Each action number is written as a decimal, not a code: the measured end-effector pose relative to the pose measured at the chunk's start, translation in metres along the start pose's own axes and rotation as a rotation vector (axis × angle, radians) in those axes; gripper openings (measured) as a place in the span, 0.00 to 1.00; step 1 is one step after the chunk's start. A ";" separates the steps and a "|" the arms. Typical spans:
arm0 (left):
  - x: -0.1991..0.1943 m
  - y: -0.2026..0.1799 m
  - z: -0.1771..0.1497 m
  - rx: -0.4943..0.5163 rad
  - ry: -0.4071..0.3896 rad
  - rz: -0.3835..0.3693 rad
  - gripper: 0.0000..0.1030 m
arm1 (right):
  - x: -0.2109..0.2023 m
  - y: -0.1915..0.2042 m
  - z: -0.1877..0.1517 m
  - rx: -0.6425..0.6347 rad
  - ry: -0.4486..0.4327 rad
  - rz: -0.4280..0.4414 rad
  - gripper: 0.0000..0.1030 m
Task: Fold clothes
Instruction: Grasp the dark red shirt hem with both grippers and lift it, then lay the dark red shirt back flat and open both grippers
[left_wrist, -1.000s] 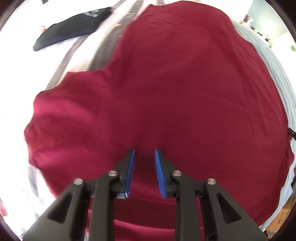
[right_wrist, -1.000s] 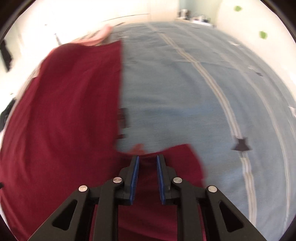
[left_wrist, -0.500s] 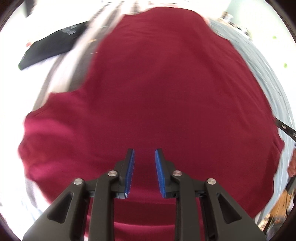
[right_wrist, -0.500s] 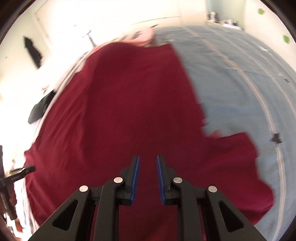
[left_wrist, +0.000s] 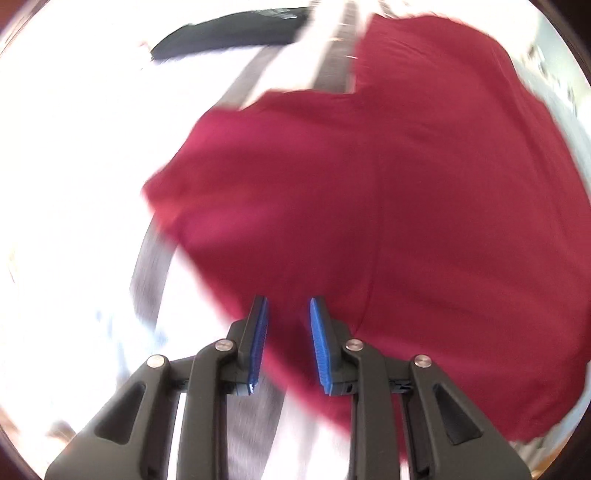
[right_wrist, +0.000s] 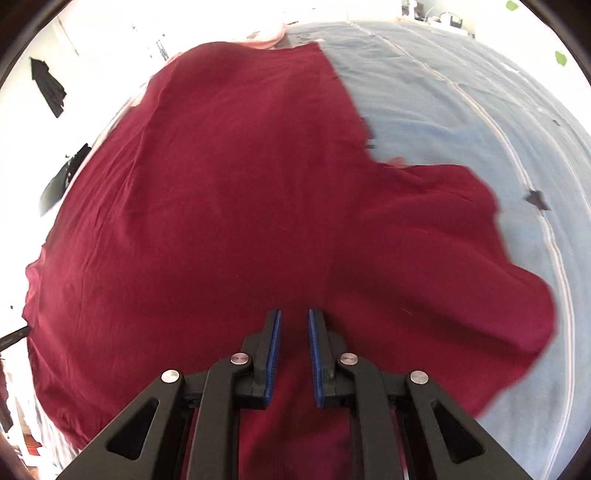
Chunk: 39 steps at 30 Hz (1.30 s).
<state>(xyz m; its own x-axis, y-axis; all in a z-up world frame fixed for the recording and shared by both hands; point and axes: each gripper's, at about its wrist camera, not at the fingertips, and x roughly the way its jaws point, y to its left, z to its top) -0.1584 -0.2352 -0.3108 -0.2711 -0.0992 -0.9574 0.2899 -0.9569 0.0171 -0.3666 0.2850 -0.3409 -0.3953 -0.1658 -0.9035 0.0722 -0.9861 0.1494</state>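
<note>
A dark red T-shirt (right_wrist: 229, 192) lies spread flat on a bed covered by a pale blue-grey bedspread (right_wrist: 461, 122) with thin light stripes running along it. In the right wrist view the garment fills most of the picture: its body runs away toward the far side of the bed, and one sleeve (right_wrist: 461, 258) fans out to the right over the bedspread, its edge a little wavy. A pink piece of cloth (right_wrist: 267, 37) sits at the far end of the shirt, touching its far hem or just beyond it; which cannot be told. The right gripper (right_wrist: 294, 321) is above the near part of the shirt with its blue-padded fingers standing apart and nothing between them; only red cloth shows through the gap below. The left wrist view is blurred and partly washed out by bright light. There the same red shirt (left_wrist: 406, 203) takes up the centre and right, with the other sleeve (left_wrist: 192, 192) reaching out to the left over the striped bedspread (left_wrist: 147, 280). The left gripper (left_wrist: 288, 310) is over the near left edge of the shirt, its blue pads likewise spread with an empty gap, gripping nothing. A folded black garment (left_wrist: 229, 33) lies well apart from the red shirt on the far left of the bed; the same dark item (right_wrist: 59, 181) shows at the left margin of the right wrist view. No basket, box or other container appears in either view.
</note>
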 end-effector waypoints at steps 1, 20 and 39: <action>-0.004 0.004 -0.008 -0.016 0.004 -0.024 0.25 | -0.007 0.000 -0.004 -0.006 -0.001 -0.004 0.18; -0.001 -0.011 -0.080 0.016 0.029 -0.386 0.39 | -0.061 0.062 -0.156 0.174 0.060 0.095 0.28; -0.015 -0.018 -0.096 -0.009 0.011 -0.427 0.01 | -0.050 0.076 -0.156 0.287 0.068 0.176 0.03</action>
<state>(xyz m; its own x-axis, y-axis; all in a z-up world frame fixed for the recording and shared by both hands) -0.0718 -0.1902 -0.3241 -0.3586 0.3088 -0.8809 0.1618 -0.9088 -0.3845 -0.1985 0.2191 -0.3468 -0.3370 -0.3428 -0.8769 -0.1305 -0.9054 0.4041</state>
